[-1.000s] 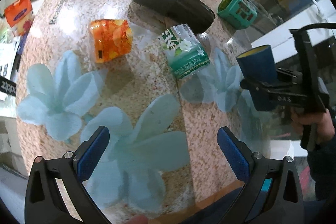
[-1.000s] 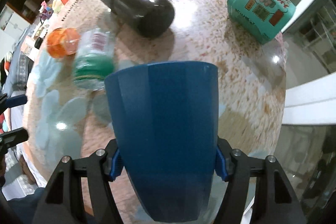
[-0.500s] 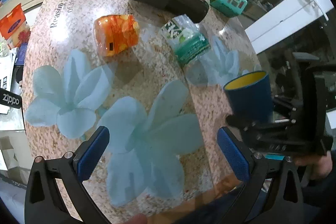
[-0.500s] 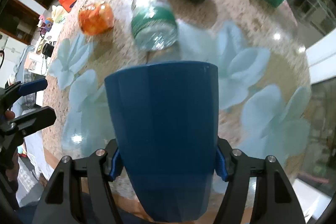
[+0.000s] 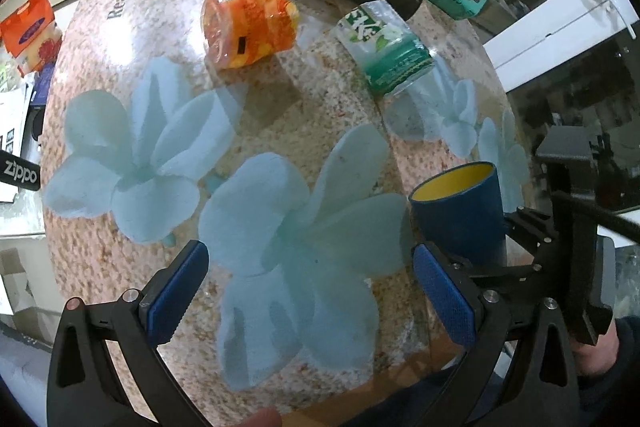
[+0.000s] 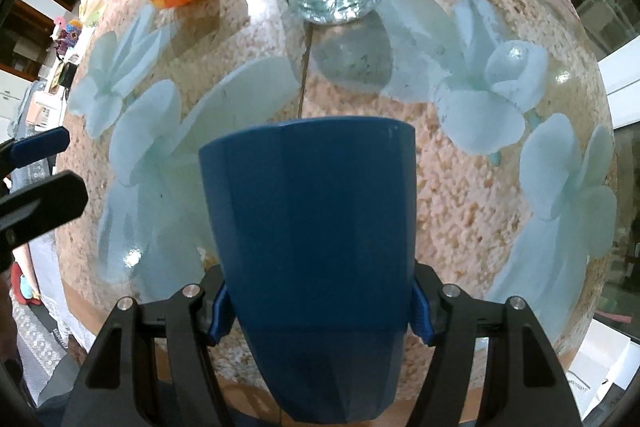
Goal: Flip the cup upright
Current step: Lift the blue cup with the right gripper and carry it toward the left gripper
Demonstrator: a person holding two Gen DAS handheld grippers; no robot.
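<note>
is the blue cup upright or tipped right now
Upright: in the left wrist view the blue cup has its yellow-lined mouth facing up, with the right gripper shut on its sides.

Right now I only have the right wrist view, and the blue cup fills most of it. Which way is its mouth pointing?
Observer: Up. In the left wrist view the blue cup shows its open rim on top, with a yellow inside.
Operator: Is its base on the table yet?
Observer: I cannot tell; the left gripper's finger covers the cup's bottom edge over the table.
Operator: What is the left gripper doing?
Observer: The left gripper is open and holds nothing, over a pale blue flower print near the table's front edge.
Operator: Is the right gripper gripping low or high on the cup?
Observer: Low: the right gripper clamps it near the base, well under the rim.
</note>
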